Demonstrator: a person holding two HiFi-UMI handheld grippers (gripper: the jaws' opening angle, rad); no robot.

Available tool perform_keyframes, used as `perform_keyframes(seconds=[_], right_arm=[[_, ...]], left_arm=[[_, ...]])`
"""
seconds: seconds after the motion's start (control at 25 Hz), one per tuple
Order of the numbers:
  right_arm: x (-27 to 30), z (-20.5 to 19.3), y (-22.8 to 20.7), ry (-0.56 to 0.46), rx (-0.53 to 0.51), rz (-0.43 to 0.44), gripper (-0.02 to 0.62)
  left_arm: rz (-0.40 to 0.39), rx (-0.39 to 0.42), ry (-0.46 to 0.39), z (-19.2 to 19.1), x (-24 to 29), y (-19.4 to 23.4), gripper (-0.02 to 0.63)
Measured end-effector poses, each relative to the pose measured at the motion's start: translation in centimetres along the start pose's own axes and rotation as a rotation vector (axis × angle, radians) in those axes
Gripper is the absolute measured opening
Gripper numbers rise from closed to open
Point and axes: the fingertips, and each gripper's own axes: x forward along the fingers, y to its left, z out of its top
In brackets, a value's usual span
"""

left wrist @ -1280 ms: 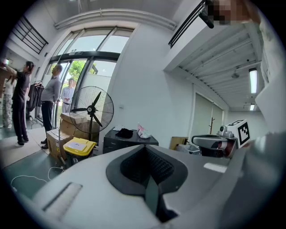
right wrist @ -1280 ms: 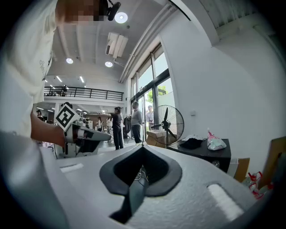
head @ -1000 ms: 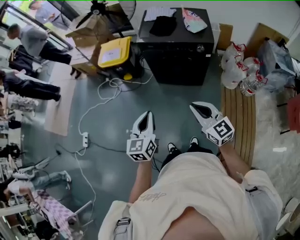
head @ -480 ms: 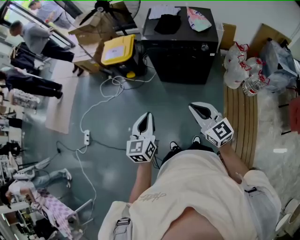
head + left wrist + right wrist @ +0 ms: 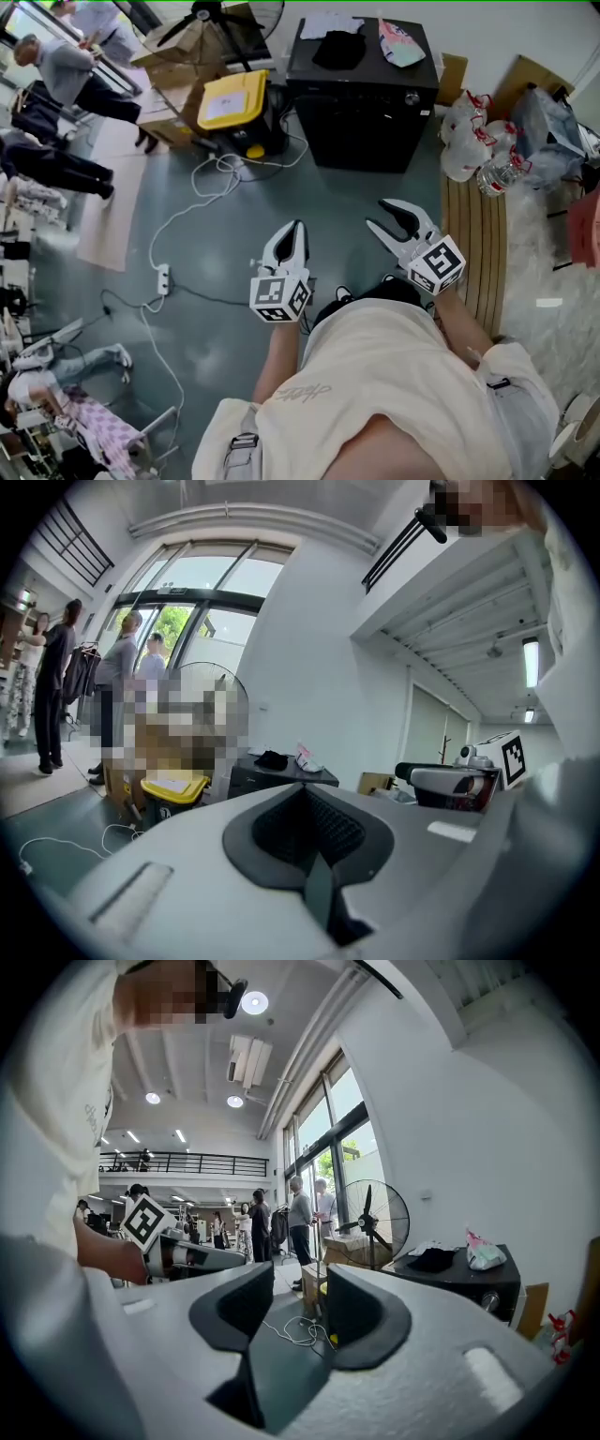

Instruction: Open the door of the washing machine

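Plainly the opening has not begun. A loose white cable [image 5: 192, 202] trails over the floor at left, past the yellow-lidded box [image 5: 228, 99]. Your left gripper [image 5: 297, 228] has its fingers pressed together. The black boxy washing machine [image 5: 364, 103] stands well ahead, untouched. Your right gripper [image 5: 379, 216] has just been opening, its fingers spread on nothing. A slatted wooden pallet [image 5: 478, 246] lies just right.

A box with a yellow lid [image 5: 228, 101] stands on the grey floor [image 5: 347, 202], just beside cardboard boxes [image 5: 173, 56]. A white cable [image 5: 192, 208] curls near it and runs to a power strip [image 5: 163, 278]. At the right lie a slatted wooden board [image 5: 478, 234] and white bags [image 5: 464, 131]. People [image 5: 66, 75] stand at far left.
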Motion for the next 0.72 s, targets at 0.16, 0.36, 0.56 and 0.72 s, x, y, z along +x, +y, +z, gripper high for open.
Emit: perform_keyframes(seconds=[0.16,0.36,0.56,0.72], right_arm=[[1.4,-0.4,0.7,0.017,-0.010,-0.016,0.175],[2.9,-0.6,1.7,0.029,-0.029,-0.028,0.175],[3.8,-1.4,1.1,0.065,-0.029,-0.048,0.175],[5.0,-2.5,-0.1,0.087,0.008,-0.048,0.175]], left_arm=[[0.017,-0.017,-0.002,-0.4,-0.8,2.2,0.017],[0.033,-0.036,0.011,-1.5,-2.4,4.6,0.017],[0.030,-0.045,0.013,-1.6,-1.6,5.7,0.017],[0.025,-0.039,0.011,-1.2,-0.7,6.2,0.017]])
